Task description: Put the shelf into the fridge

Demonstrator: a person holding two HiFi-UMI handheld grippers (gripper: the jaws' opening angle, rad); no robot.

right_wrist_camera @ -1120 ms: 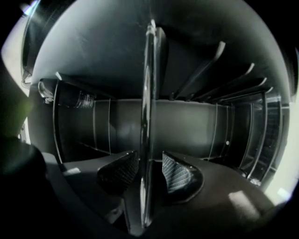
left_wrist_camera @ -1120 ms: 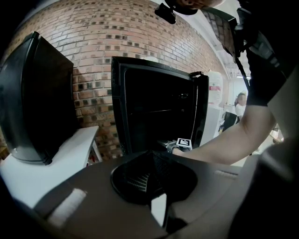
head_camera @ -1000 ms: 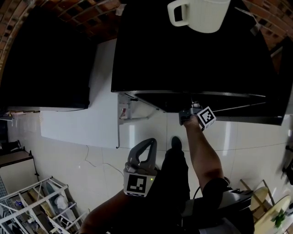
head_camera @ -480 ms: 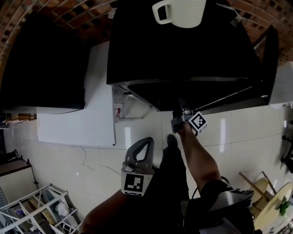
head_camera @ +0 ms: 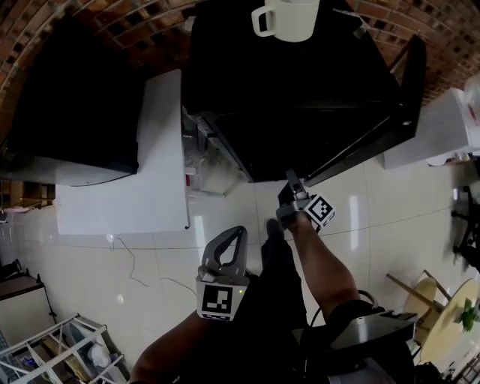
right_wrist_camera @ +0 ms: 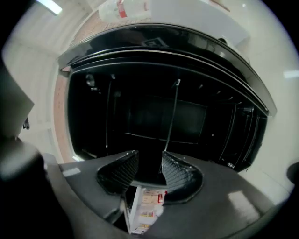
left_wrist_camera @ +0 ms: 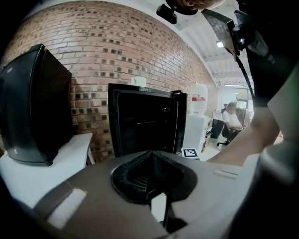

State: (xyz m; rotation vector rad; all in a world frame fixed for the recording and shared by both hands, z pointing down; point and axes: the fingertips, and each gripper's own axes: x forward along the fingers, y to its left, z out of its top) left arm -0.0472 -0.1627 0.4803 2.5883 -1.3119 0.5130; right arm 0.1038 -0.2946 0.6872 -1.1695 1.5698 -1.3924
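At the left, the left claw [left_wrist_camera: 152,155] is pressed shut on nothing, held low. Ahead, the fridge [head_camera: 300,97] stands open and dark. The shelf is in neither claw, and I cannot pick it out for certain. Rightward, the right claw [right_wrist_camera: 148,161] gapes empty at the cavity. Likely hazards are the door [head_camera: 411,75] swinging closed, or a knock toppling the mug [head_camera: 289,16] on top.

black fridge [head_camera: 300,90], white mug [head_camera: 289,19], red-brick wall [left_wrist_camera: 117,46]
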